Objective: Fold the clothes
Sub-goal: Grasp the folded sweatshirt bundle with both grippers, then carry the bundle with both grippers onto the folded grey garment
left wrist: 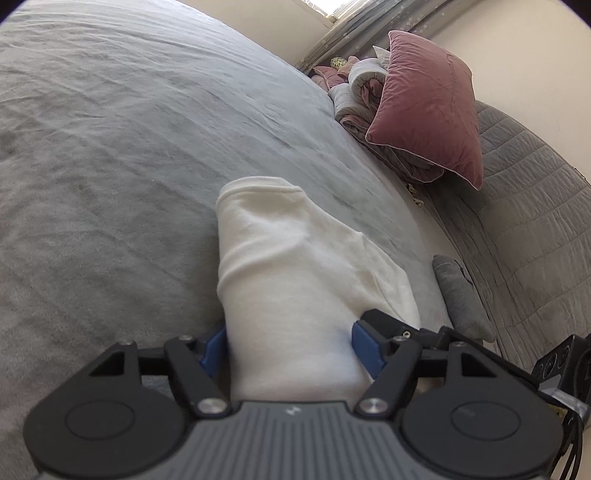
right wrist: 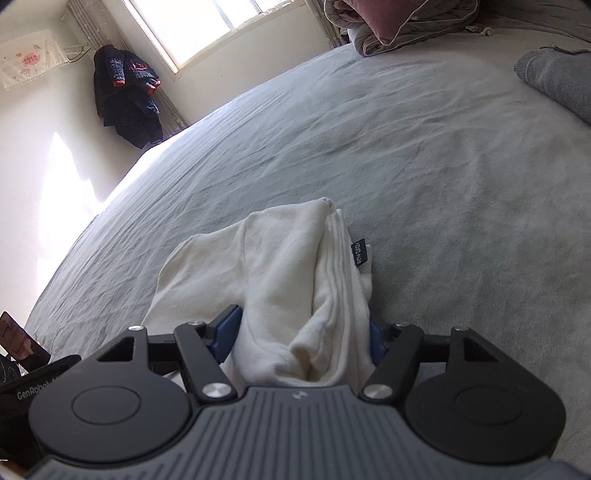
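Observation:
A thick, folded white garment [left wrist: 280, 251] is raised above the grey bed [left wrist: 129, 147]. In the left wrist view its rounded fold points away from me, and my left gripper [left wrist: 290, 343] is shut on its near end, blue pads [left wrist: 364, 347] pressing both sides. In the right wrist view the same white garment [right wrist: 273, 266] bunches in layered folds with a small dark label [right wrist: 360, 253] at its right edge. My right gripper [right wrist: 303, 334] is shut on that bundle. The cloth hides most of each gripper's pads.
A pink pillow [left wrist: 428, 107] leans on a rolled quilt [left wrist: 354, 96] at the head of the bed, beside a grey quilted headboard [left wrist: 524, 206]. A folded grey garment [right wrist: 557, 77] lies at the bed's edge. A dark jacket [right wrist: 125, 96] hangs by the window [right wrist: 207, 26].

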A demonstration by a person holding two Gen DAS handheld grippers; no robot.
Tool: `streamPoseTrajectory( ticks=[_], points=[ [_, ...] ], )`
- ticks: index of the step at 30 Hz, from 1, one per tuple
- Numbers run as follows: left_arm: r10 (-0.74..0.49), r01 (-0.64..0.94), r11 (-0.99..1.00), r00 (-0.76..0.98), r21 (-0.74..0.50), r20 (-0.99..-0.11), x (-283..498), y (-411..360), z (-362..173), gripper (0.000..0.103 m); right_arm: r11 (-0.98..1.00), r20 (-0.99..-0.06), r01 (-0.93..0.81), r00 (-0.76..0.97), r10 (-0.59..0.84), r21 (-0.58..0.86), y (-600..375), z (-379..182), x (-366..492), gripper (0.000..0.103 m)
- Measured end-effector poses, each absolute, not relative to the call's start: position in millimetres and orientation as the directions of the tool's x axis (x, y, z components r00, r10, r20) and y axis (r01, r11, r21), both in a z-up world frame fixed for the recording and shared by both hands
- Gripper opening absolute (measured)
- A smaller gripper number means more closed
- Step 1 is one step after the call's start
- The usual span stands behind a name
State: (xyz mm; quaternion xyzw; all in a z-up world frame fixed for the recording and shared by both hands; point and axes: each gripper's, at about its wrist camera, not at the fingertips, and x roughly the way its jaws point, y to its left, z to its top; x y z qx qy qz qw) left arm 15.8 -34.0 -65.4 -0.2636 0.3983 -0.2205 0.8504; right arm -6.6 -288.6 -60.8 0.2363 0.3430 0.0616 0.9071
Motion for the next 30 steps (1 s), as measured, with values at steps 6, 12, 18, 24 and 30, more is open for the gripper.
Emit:
streamPoseTrajectory(
  ticks=[6, 12, 18, 24, 30],
  points=[
    [-0.589, 0.167, 0.760, 0.585, -0.628, -0.557, 15.8, -34.5, -66.5, 0.073, 0.882, -0.585, 0.063, 0.770, 0.254, 0.467, -284.9, -61.8, -9.4, 0.070],
    [-0.586, 0.165, 0.763, 0.584, -0.625, -0.562, 16.6, -37.0, -66.1, 0.070, 0.886, -0.584, 0.068, 0.775, 0.242, 0.458, -280.9, -61.0, -10.0, 0.070],
    [-0.563, 0.161, 0.779, 0.606, -0.606, -0.562, 12.5, -39.6, -60.8, 0.055, 0.881, -0.563, 0.045, 0.784, 0.262, 0.472, -278.8, -59.5, -10.4, 0.056],
    [-0.585, 0.178, 0.759, 0.609, -0.626, -0.535, 14.4, -35.1, -49.2, 0.039, 0.877, -0.561, 0.055, 0.788, 0.255, 0.477, -276.1, -50.8, -10.2, 0.052],
    [-0.612, 0.191, 0.734, 0.603, -0.652, -0.512, 23.2, -42.5, -24.2, 0.035, 0.862, -0.571, 0.102, 0.786, 0.235, 0.496, -287.5, -30.7, -9.3, 0.051]
  ],
)
